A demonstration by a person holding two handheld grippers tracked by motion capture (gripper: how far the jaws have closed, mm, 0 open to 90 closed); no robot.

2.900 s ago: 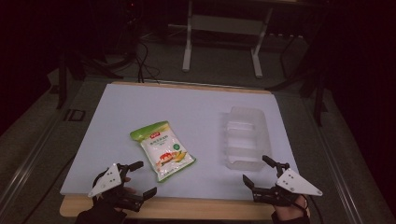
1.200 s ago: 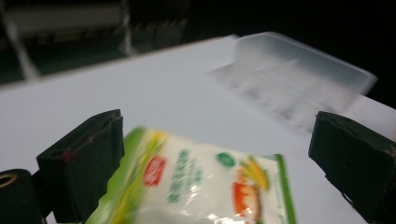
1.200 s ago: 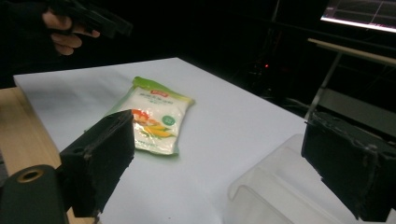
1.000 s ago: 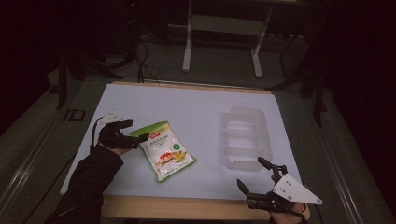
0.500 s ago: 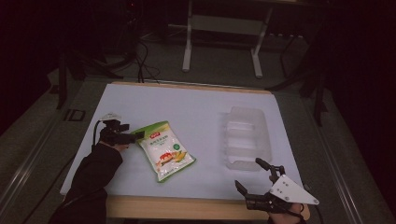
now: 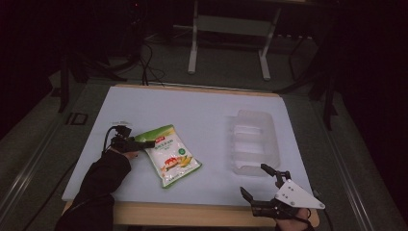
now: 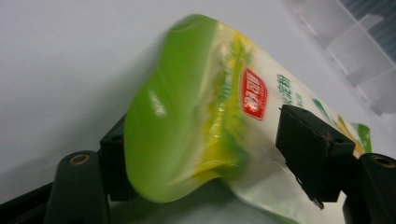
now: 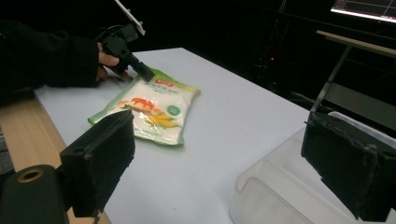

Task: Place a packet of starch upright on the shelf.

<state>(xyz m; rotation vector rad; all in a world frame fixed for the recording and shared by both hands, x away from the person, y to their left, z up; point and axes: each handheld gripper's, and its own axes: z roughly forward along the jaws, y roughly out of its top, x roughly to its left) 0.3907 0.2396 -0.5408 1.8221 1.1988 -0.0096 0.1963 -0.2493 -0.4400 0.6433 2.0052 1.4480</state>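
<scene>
White bench point(image 6: 202, 115) carries a clear plastic tray point(image 6: 254, 140), nothing inside. Well apart lies the green snack bag point(image 6: 169, 155), its top corner between the left tool point(image 6: 144, 143)'s jaws, not clamped; right tool point(image 6: 259, 187) hovers released.

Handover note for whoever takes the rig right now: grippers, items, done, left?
Left gripper: jaws either side of the bag's green top corner, which bulges up between them; not clamped as far as the left gripper view shows.
Right gripper: open, holding nothing, at the near table edge by the clear tray.
Bag lies flat on the table, left of the tray.
Done: left gripper is at the bag.
Left, probably: close, lift, move the bag to the tray.
</scene>
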